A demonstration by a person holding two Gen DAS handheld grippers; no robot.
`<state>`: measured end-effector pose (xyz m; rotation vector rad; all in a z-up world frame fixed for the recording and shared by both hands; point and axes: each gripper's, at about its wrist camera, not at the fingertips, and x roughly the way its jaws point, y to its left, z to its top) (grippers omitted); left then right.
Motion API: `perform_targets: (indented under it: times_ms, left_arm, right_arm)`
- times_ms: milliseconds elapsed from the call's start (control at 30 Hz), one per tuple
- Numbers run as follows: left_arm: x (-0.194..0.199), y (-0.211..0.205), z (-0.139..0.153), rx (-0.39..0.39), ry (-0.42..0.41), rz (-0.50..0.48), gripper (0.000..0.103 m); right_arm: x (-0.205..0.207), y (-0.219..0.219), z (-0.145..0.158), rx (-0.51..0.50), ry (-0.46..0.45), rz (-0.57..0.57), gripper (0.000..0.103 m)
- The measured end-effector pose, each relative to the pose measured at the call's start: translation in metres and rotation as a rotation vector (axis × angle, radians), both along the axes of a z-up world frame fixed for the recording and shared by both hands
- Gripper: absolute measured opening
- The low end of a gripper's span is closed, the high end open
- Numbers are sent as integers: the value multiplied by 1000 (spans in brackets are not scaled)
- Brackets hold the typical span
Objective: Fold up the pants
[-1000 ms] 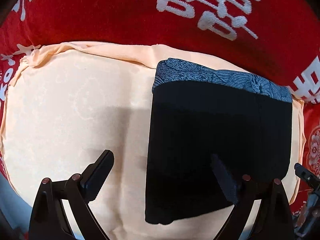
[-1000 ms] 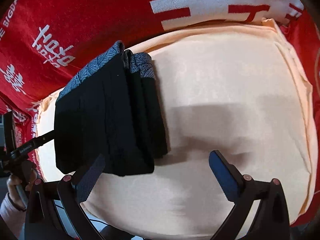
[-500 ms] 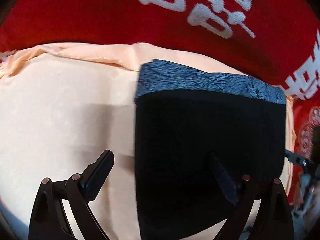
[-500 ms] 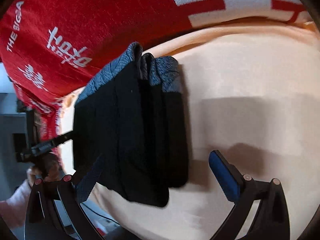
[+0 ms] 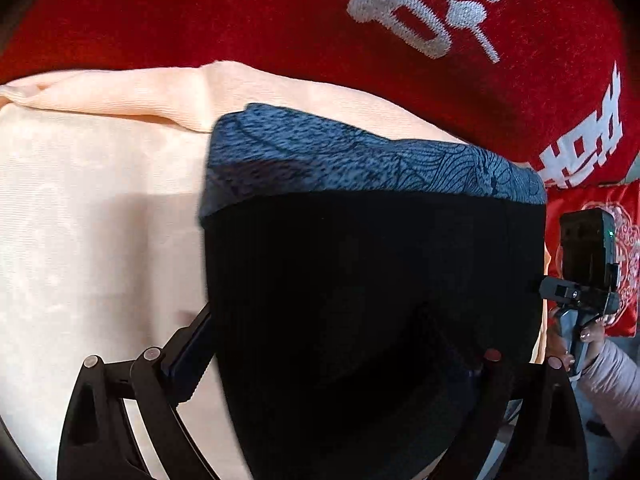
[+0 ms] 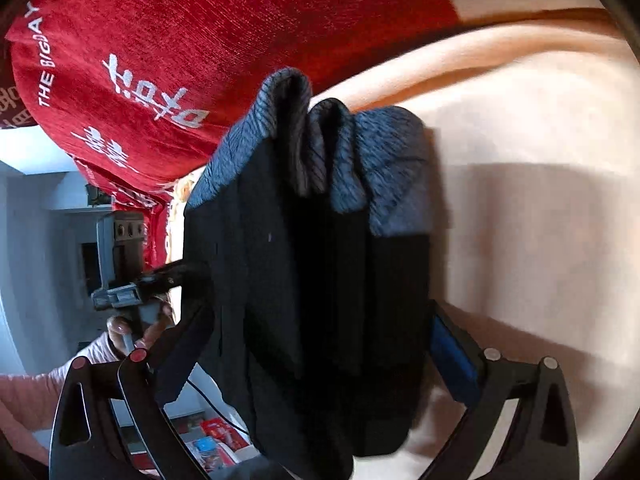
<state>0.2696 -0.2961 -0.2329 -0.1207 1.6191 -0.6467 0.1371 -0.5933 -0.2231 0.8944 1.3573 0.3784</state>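
Note:
The pants are black with a blue-grey patterned waistband, folded into a thick stack on a peach cloth. In the left wrist view the stack fills the space between my left gripper's open fingers, whose tips are hidden by the fabric. In the right wrist view the stack shows its layered folds edge-on and sits between my right gripper's open fingers. The left finger and the blue-padded right finger flank it. Each hand-held gripper shows in the other's view, beside the stack.
A red blanket with white lettering lies behind the peach cloth and also shows in the right wrist view. The cloth's edge drops off at the left in the right wrist view, with floor clutter below.
Both grippers have moved in toward the folded pants, so the stack now sits between each pair of fingers. The fingers stay spread apart.

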Motion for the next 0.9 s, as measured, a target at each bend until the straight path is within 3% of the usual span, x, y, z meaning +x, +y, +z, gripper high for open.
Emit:
perform_targets:
  times_ms: [100, 133, 167, 267, 367, 767, 900]
  left_arm:
    - [-4, -5, -1, 11, 48, 35, 99]
    - [-5, -5, 1, 11, 44, 43, 98]
    - [-8, -6, 5, 10, 22, 42, 91]
    - [-15, -7, 25, -1, -39, 20, 71]
    - [-19, -6, 41, 3, -64, 30, 61]
    - [-69, 31, 108, 11, -82, 8, 57]
    - [-92, 50, 114, 20, -65, -11, 57]
  right_arm:
    - [6, 3, -6, 1, 40, -25, 97]
    - [5, 1, -6, -5, 59, -44, 87]
    - [4, -2, -6, -22, 83, -63, 75]
    - [-4, -10, -4, 37, 104, -102, 56]
    - [-5, -7, 6, 51, 90, -110, 49]
    - [-57, 17, 48, 191, 94, -126, 46]
    - [-86, 39, 52, 203, 103, -143, 46]
